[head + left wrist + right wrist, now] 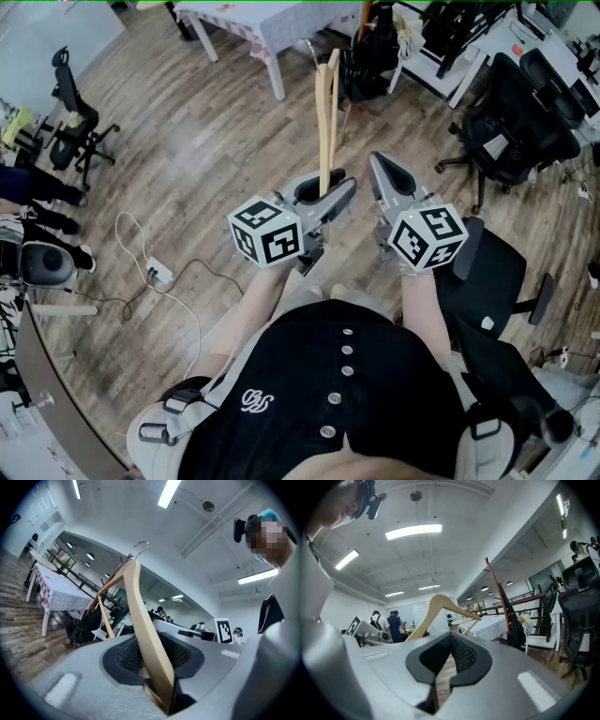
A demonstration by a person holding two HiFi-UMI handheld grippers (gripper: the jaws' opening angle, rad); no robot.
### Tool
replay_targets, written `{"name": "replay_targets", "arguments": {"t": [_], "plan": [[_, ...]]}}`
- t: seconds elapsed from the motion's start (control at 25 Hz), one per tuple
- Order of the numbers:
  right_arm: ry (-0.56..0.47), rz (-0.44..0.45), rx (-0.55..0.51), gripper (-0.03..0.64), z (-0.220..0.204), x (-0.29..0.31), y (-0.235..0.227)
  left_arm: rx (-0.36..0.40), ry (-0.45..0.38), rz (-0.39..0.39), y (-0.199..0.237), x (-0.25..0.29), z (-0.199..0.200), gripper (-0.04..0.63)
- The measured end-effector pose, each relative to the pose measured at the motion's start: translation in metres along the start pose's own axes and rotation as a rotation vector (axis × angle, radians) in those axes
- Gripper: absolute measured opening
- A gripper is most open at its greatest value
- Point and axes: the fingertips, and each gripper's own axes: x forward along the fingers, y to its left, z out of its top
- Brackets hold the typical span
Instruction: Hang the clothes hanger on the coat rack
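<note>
A pale wooden clothes hanger stands upright in front of me, and my left gripper is shut on its lower arm. In the left gripper view the hanger runs up from between the jaws to its metal hook. My right gripper is level just right of the left one. Its jaws stand a narrow gap apart with only floor showing between them. The right gripper view shows the hanger to the left. The brown coat rack, with dark bags hanging on it, stands farther off to the right.
A white table with a checked cloth stands ahead, beside the rack. Black office chairs stand at both sides, another chair close on my right. A cable and power strip lie on the wooden floor at left. People stand far off.
</note>
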Motion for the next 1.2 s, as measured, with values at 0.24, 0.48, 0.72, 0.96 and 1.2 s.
{"name": "replay_targets", "arguments": {"t": [0.24, 0.48, 0.72, 0.96, 1.2], "plan": [[0.005, 0.024, -0.003, -0.002, -0.002, 0.002, -0.002, 0.004, -0.002, 0.028, 0.007, 0.000, -0.006, 0.115], [0.023, 0.029, -0.033, -0.002, -0.002, -0.002, -0.011, 0.009, 0.019, 0.004, 0.004, 0.009, -0.012, 0.115], [0.002, -0.004, 0.002, -0.002, 0.002, 0.000, -0.024, 0.026, 0.008, 0.003, 0.005, 0.015, -0.007, 0.115], [0.024, 0.029, 0.001, -0.002, -0.005, 0.002, -0.033, 0.029, -0.019, 0.017, 0.009, 0.029, -0.006, 0.117], [0.030, 0.060, 0.011, -0.002, -0.005, 0.008, -0.052, 0.028, -0.035, 0.025, 0.013, 0.048, -0.006, 0.117]]}}
